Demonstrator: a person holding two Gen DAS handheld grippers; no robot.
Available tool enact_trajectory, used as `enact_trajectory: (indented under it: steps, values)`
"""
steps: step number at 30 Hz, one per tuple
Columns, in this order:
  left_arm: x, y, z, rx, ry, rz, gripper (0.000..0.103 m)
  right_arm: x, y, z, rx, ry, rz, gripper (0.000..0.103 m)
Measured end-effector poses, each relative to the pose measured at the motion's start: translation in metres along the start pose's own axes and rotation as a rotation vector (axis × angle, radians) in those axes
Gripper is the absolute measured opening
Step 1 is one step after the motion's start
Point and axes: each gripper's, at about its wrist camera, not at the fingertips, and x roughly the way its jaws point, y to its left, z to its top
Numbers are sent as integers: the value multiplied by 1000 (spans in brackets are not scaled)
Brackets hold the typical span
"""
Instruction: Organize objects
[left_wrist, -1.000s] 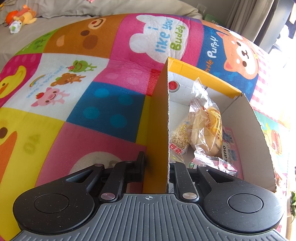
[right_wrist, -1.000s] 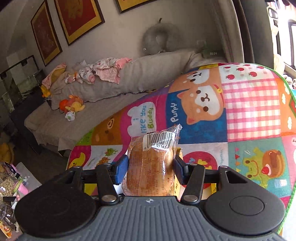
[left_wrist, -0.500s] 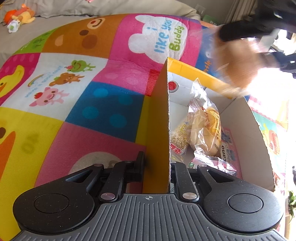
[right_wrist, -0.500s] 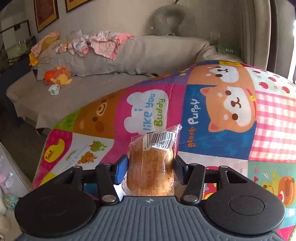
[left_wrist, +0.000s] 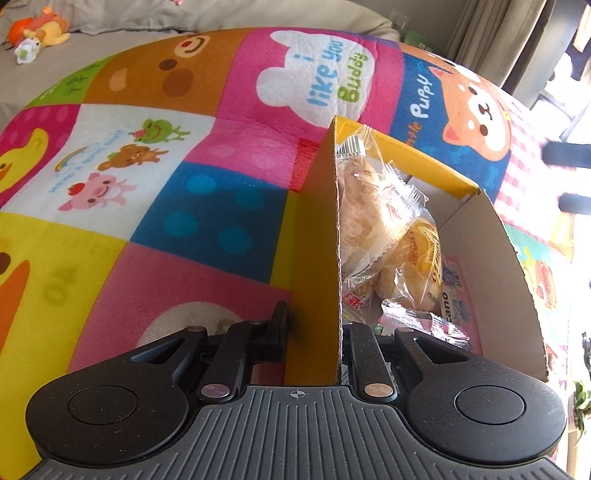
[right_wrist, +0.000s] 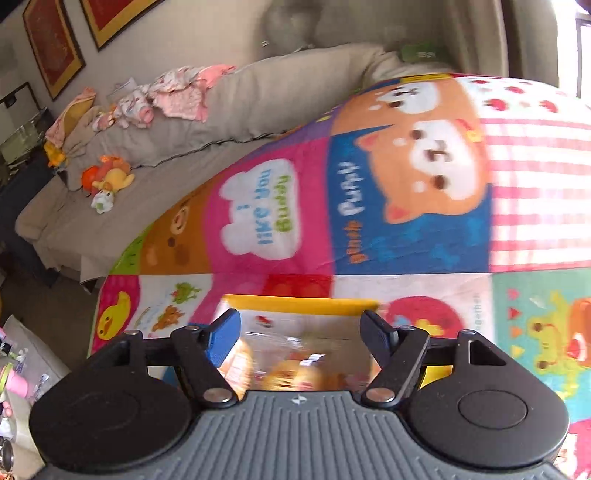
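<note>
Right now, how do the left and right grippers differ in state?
The left gripper is clamped on the yellow box's side wall; the right gripper is opening, its pads touching nothing. The left one straddles the wall; the right one hangs above the box, over the bagged bread lying inside. Both angle downward toward the box.

The box (left_wrist: 317, 236) is plain cardboard, printed yellow and matt outside, raw brownish-grey inside, with a rough perforated edge on its wall. The bread bag (left_wrist: 373, 206) in it is thin clear plastic, crinkly and pretty glossy where light hits it, and the other snack packs (left_wrist: 424, 258) have the same shiny film look. The play mat (left_wrist: 207, 162) underneath looks like soft fuzzy cloth, matt, with creases. The left gripper (left_wrist: 314, 332) is matt black plastic, lightly speckled, with small shiny metal pins, and its grey base is ribbed.
</note>
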Motion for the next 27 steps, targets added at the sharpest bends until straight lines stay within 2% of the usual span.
enact_trajectory:
  steps: [7,14,17,21,27]
  values:
    - [0,-2,0,5,0,15,17,-49,-98,-25,68,-59,-140,77]
    - [1,-4,1,17,1,26,17,-83,-174,-66,139,-50,-263,78]
    - [1,-4,1,23,2,29,17,-82,-187,-83,125,-26,-273,79]
    - [1,-5,1,26,4,32,16,-67,-190,-99,105,34,-243,79]
    - [1,-6,1,30,4,35,16,-43,-180,-97,122,46,-175,79]
